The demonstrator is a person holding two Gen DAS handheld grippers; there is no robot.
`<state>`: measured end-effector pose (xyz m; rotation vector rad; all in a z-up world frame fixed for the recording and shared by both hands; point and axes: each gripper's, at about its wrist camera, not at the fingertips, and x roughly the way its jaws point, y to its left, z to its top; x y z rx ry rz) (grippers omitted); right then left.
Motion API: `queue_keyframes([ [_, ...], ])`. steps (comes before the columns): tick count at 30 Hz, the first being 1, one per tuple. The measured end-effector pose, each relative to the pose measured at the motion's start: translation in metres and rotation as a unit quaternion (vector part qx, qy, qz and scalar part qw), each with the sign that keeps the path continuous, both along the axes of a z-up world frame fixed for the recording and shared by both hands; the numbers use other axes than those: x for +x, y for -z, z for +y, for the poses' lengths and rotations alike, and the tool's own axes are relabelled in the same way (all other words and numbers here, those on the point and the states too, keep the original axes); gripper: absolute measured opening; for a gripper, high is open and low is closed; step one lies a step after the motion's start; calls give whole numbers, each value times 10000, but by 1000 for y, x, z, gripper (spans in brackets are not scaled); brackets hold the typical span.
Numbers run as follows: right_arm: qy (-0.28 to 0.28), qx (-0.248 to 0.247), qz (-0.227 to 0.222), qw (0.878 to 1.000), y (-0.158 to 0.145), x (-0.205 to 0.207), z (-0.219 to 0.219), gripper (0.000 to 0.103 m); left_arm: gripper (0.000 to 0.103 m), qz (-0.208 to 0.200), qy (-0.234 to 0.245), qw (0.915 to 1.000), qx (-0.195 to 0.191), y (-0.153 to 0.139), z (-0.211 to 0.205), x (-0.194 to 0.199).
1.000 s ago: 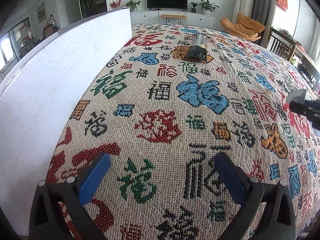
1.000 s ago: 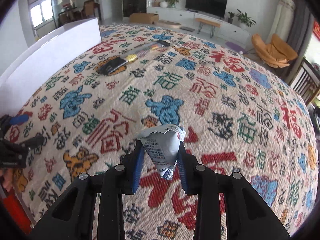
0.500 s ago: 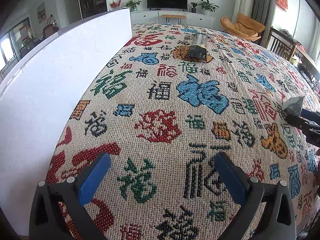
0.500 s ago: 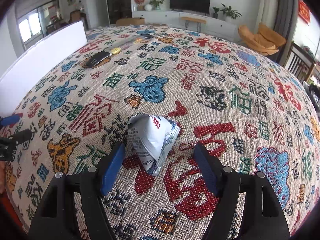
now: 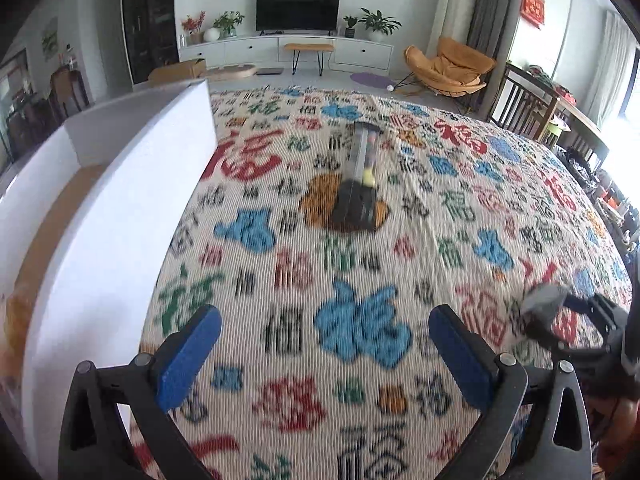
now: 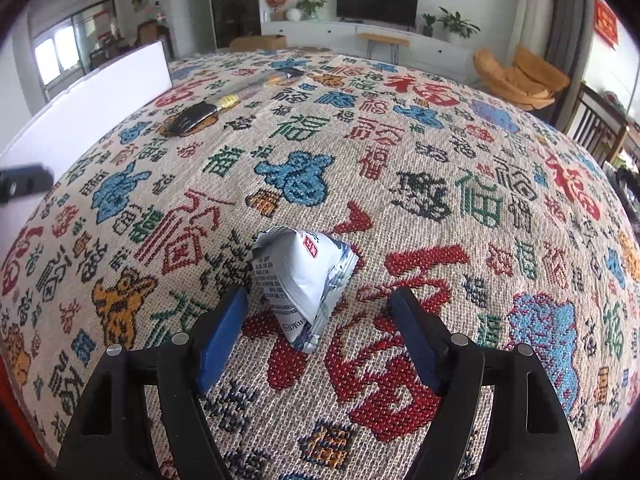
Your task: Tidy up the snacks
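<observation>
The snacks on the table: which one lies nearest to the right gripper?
The white foil packet. It lies between the open fingers of the right gripper, whereas the long clear tube snack lies far off, near the white box.

This is a home living room. Straight ahead of the left tool, against the far wall, a flat-screen television (image 5: 298,11) sits on a long white media cabinet (image 5: 284,53) with potted plants (image 5: 377,24) at both ends. Off to the right, an orange lounge chair (image 5: 448,66) stands beside grey curtains (image 5: 486,20), and a red hanging ornament (image 5: 534,5) decorates the wall. Dark wooden dining chairs (image 5: 524,108) stand further right. Beneath the tool, a woven tablecloth (image 5: 400,240) with colourful Chinese characters covers the table.
</observation>
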<state>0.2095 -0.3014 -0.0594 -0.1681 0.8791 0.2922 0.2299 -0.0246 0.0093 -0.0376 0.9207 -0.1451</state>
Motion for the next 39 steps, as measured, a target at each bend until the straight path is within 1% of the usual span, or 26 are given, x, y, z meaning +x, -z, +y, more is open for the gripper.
queue_keyframes([
  [2,7,-4,-1,10000,0,0,0,78,103,186,161,9996,135,2,-13,45],
  [3,5,-1,0,10000,0,0,0,78,103,255,154,9992,275,7,-20,66],
  [6,9,13,6,10000,0,0,1,78,101,504,137,9969,580,32,-37,117],
  [7,10,21,9,10000,0,1,0,78,97,624,113,9961,614,41,-40,132],
  [8,12,26,10,10000,0,1,1,78,91,741,88,9954,598,50,-42,142],
  [9,14,30,10,10000,0,1,1,78,87,852,53,9949,532,57,-41,152],
  [10,16,35,11,10000,0,1,1,78,79,937,28,9948,407,62,-40,157],
  [11,19,43,12,10000,0,1,0,78,74,826,-28,9960,344,61,-39,159],
  [12,24,51,14,10000,0,1,0,78,63,739,-17,9969,251,59,-37,159],
  [13,30,60,15,10000,0,1,0,78,38,663,-38,9974,288,56,-37,158],
  [14,37,67,17,10000,0,2,0,78,31,647,3,9976,249,54,-37,155],
  [15,44,72,17,10000,0,2,0,78,29,663,64,9977,112,52,-36,151],
  [16,50,73,18,10000,0,2,0,78,22,680,106,9976,19,51,-36,143],
  [19,50,78,19,10000,0,2,0,78,22,697,152,9974,-27,48,-33,104],
  [24,50,76,18,10000,0,2,0,78,22,845,200,9961,-135,44,-16,6],
  [27,50,69,17,10000,0,2,1,78,22,851,246,9961,-39,43,-10,-49],
  [29,51,70,16,10000,0,2,1,78,22,855,261,9959,-101,44,-11,-77],
  [31,52,61,14,10000,0,2,1,78,24,770,288,9966,-113,44,-16,-97],
  [33,52,55,12,10000,0,2,0,78,47,599,279,9978,23,45,-23,-104],
  [34,52,54,12,10000,1,2,0,78,78,554,226,9982,106,46,-27,-103],
  [35,52,54,11,10000,1,2,1,78,99,460,112,9987,190,46,-29,-103],
  [36,52,52,11,10000,1,2,1,78,101,326,21,9992,220,46,-30,-103],
  [37,53,50,10,10000,1,2,1,78,102,275,27,9994,192,47,-30,-102],
  [39,53,52,11,10000,1,2,1,78,102,450,86,9989,138,55,-34,-92],
])
